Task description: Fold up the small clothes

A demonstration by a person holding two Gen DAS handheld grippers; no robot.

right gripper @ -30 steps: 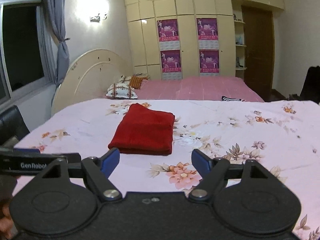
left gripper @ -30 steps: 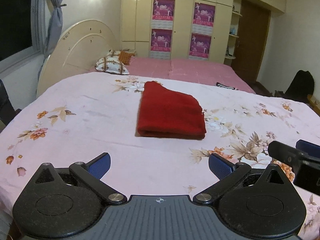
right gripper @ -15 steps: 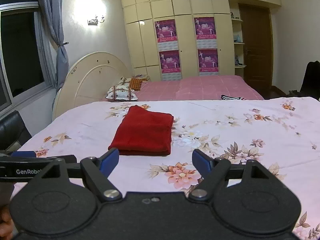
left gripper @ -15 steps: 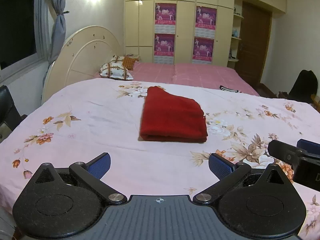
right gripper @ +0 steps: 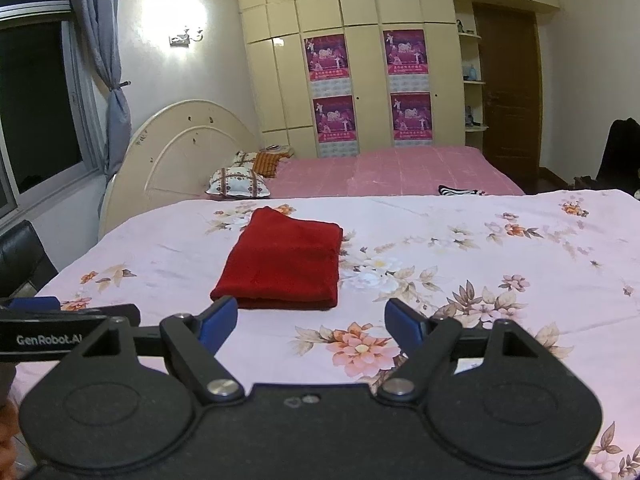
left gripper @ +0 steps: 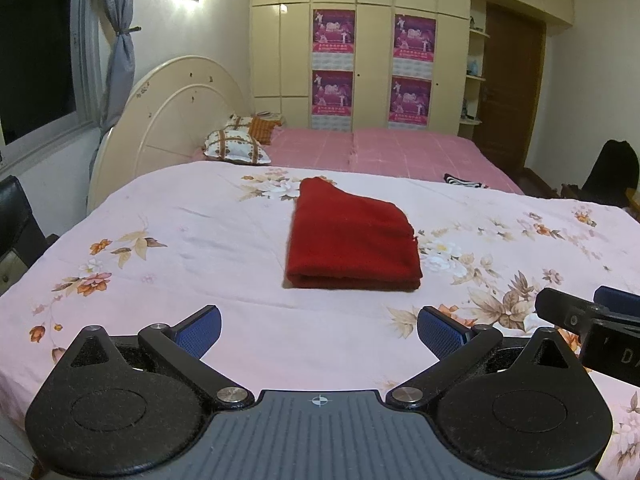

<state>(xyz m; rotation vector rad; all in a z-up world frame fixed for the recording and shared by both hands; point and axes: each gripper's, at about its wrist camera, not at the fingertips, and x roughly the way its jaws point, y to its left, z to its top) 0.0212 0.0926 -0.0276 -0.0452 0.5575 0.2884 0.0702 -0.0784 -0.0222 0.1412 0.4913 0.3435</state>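
A red garment [left gripper: 352, 236] lay folded mid-frame on the floral bed [left gripper: 200, 240], both grippers' [left gripper: 318, 330] [right gripper: 306, 322] jaws apart and empty; folding seemed finished, withdrawal next.

Domestic bedroom. A bed with a pink checked cover [left gripper: 400, 152] and a rounded cream headboard [left gripper: 172, 120] carries patterned pillows [left gripper: 236, 148]. Behind it stands a full-height cream wardrobe [right gripper: 360, 12] with four magenta posters [right gripper: 326, 58] on its doors. A wall lamp [right gripper: 184, 36] glows beside a tied grey curtain [right gripper: 112, 80] and a dark window [right gripper: 32, 100]. A brown wooden door [right gripper: 508, 92] closes the right side. A floral pink bedsheet [left gripper: 180, 240] covers the near surface.
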